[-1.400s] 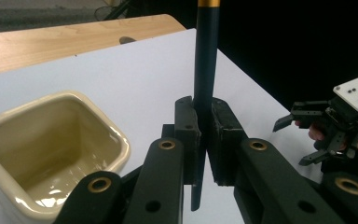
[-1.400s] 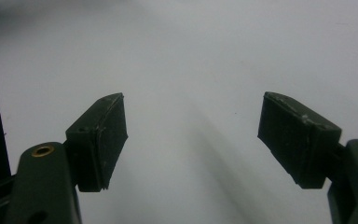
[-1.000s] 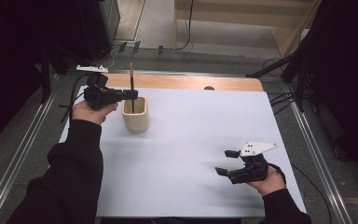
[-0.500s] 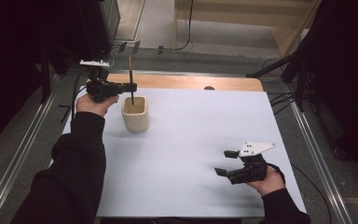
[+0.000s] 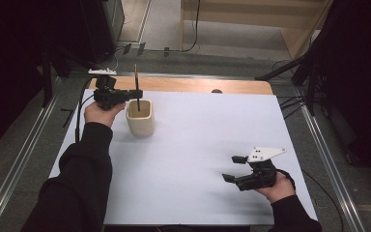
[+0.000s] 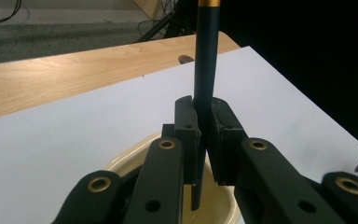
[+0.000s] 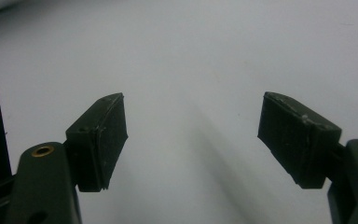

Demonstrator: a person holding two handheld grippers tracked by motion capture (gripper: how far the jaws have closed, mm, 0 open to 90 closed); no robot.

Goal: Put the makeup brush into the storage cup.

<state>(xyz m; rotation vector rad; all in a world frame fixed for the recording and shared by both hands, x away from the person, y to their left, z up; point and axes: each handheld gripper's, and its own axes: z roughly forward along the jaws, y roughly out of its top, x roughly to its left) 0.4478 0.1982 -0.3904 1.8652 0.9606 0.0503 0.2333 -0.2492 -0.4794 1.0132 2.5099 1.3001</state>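
My left gripper (image 5: 137,94) is at the back left, shut on a dark pen (image 5: 136,82) with a gold band, which it holds upright. The pen's lower end hangs in the mouth of a cream cup (image 5: 140,121). In the left gripper view the pads (image 6: 186,128) clamp the pen (image 6: 205,70) above the cup's rim (image 6: 121,161). At the front right, my right gripper (image 5: 232,168) rests low over the white sheet and stands open. Nothing lies between its fingers (image 7: 100,140).
A white sheet (image 5: 207,130) covers most of the table, with a strip of bare wood (image 5: 198,86) along the far edge. Metal rails run down both sides. Cables trail on the floor beyond the table.
The left hand has shifted a little and sunk with the pen over the cup. The right hand has kept still.
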